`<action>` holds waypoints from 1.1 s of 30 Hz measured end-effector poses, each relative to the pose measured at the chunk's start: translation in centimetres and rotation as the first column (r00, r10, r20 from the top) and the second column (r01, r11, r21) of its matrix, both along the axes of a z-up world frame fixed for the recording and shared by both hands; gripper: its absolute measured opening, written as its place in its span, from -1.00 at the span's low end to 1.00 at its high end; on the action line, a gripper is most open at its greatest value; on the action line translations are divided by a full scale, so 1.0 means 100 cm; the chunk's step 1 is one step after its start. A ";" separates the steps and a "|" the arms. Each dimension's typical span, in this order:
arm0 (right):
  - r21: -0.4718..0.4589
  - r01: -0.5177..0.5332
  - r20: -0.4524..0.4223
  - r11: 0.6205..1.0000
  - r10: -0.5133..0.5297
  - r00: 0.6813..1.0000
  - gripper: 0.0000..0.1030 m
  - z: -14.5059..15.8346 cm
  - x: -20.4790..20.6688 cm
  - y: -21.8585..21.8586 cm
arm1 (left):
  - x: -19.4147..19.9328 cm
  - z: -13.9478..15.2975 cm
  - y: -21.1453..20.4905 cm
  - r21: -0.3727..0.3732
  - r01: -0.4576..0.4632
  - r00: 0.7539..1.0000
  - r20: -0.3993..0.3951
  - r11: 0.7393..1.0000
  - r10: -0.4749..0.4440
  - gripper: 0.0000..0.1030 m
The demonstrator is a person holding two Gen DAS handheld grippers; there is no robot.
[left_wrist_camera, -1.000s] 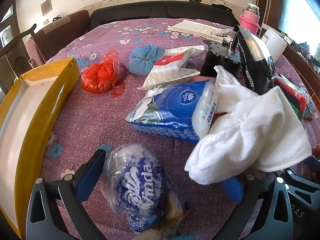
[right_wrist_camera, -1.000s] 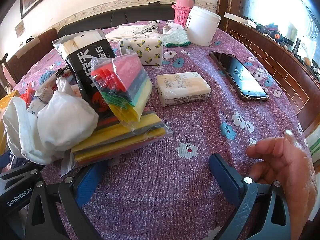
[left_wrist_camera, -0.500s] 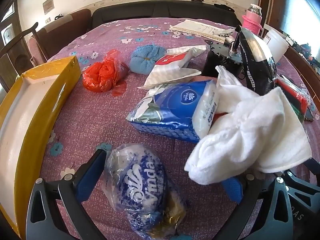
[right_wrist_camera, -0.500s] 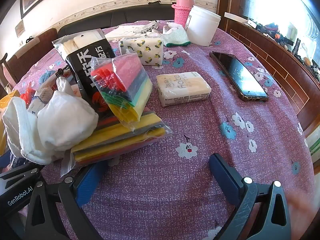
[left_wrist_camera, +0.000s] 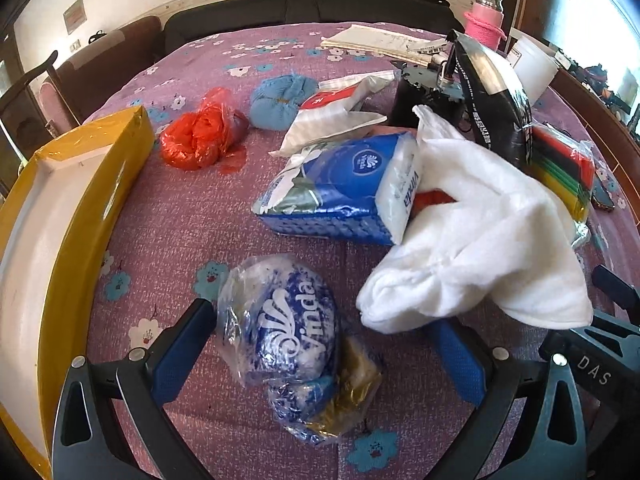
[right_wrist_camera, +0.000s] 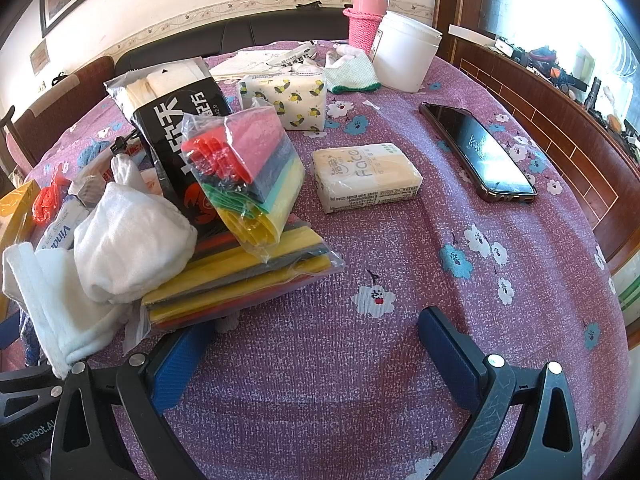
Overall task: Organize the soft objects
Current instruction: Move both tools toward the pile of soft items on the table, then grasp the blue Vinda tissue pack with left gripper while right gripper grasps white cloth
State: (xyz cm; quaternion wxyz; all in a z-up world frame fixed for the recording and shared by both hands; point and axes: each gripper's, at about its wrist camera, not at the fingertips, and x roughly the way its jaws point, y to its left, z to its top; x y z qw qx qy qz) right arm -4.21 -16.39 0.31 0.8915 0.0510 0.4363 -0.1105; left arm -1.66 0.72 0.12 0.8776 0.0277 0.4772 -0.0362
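Vinda bag [left_wrist_camera: 280, 320] | btwn left claw [left_wrist_camera: 320, 344] fingers, prob. untouched | wide apart

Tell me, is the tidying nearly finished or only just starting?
Only just starting. Done: nothing yet, since the yellow box looks empty. In hand: nothing gripped; the left gripper is open around the Vinda bag, and the right gripper is open over bare tablecloth. Left: the white towel, blue tissue pack, orange bag, sponge packs and Face tissue pack all lie on the table.

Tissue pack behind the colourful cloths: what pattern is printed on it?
Lemons on white, clearest in right wrist view.
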 end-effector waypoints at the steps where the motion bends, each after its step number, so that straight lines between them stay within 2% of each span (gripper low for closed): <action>1: 0.000 -0.007 -0.003 1.000 0.007 1.000 0.99 -0.001 0.001 0.004 | -0.001 0.000 0.000 0.001 0.000 1.000 0.000 1.000 0.000 1.00; 6: 0.017 -0.063 -0.060 0.998 0.064 0.996 0.99 -0.001 -0.001 0.002 | -0.006 0.004 0.003 -0.020 0.044 0.999 -0.030 0.999 -0.045 1.00; 7: 0.014 -0.081 -0.060 0.997 0.081 0.995 0.99 -0.001 -0.003 0.003 | -0.009 0.007 0.007 -0.050 0.048 0.997 -0.050 0.998 -0.050 1.00; 9: 0.012 -0.117 -0.059 0.993 0.117 0.991 0.99 -0.001 -0.007 0.003 | -0.020 0.016 0.017 -0.133 0.047 0.998 -0.040 0.990 -0.053 1.00; 10: 0.013 -0.127 -0.061 0.992 0.127 0.990 0.99 -0.001 -0.008 0.003 | -0.028 0.024 0.024 -0.156 0.052 0.999 -0.007 0.986 -0.053 1.00; 13: 0.012 -0.144 -0.065 0.989 0.145 0.987 0.99 -0.001 -0.014 0.003 | -0.051 0.046 0.038 -0.152 0.070 0.995 0.082 0.986 -0.058 1.00; 18: 0.036 -0.148 -0.075 0.988 0.150 0.986 0.99 0.006 -0.030 -0.003 | -0.088 0.078 0.074 -0.155 0.084 0.975 0.215 0.984 -0.050 1.00; 21: 0.039 -0.157 0.011 0.987 0.156 0.988 0.99 0.025 -0.055 -0.007 | -0.100 0.091 0.093 -0.134 0.072 0.961 0.276 0.988 -0.033 1.00; 23: 0.027 -0.162 0.120 0.986 0.158 0.980 0.99 0.049 -0.076 -0.010 | -0.099 0.095 0.102 -0.133 0.067 0.958 0.286 0.989 -0.027 1.00; 25: 0.027 -0.168 0.280 0.985 0.154 0.948 0.99 0.074 -0.101 -0.011 | -0.098 0.095 0.105 -0.138 0.075 0.960 0.277 0.988 -0.034 1.00; 26: 0.062 -0.187 0.338 0.980 0.156 0.928 0.99 0.081 -0.109 -0.013 | -0.098 0.093 0.105 -0.140 0.078 0.963 0.268 0.987 -0.038 1.00; 27: 0.109 -0.209 0.351 0.972 0.159 0.923 0.99 0.082 -0.112 -0.015 | -0.099 0.090 0.104 -0.143 0.084 0.966 0.255 0.986 -0.046 1.00; 29: 0.143 -0.211 0.227 0.967 0.175 0.958 0.98 0.071 -0.098 -0.014 | -0.095 0.084 0.095 -0.144 0.108 0.972 0.225 0.984 -0.073 1.00; 33: 0.148 -0.227 0.160 0.963 0.203 0.966 0.77 0.054 -0.083 -0.005 | -0.081 0.071 0.067 -0.104 0.149 0.976 0.175 0.983 -0.130 1.00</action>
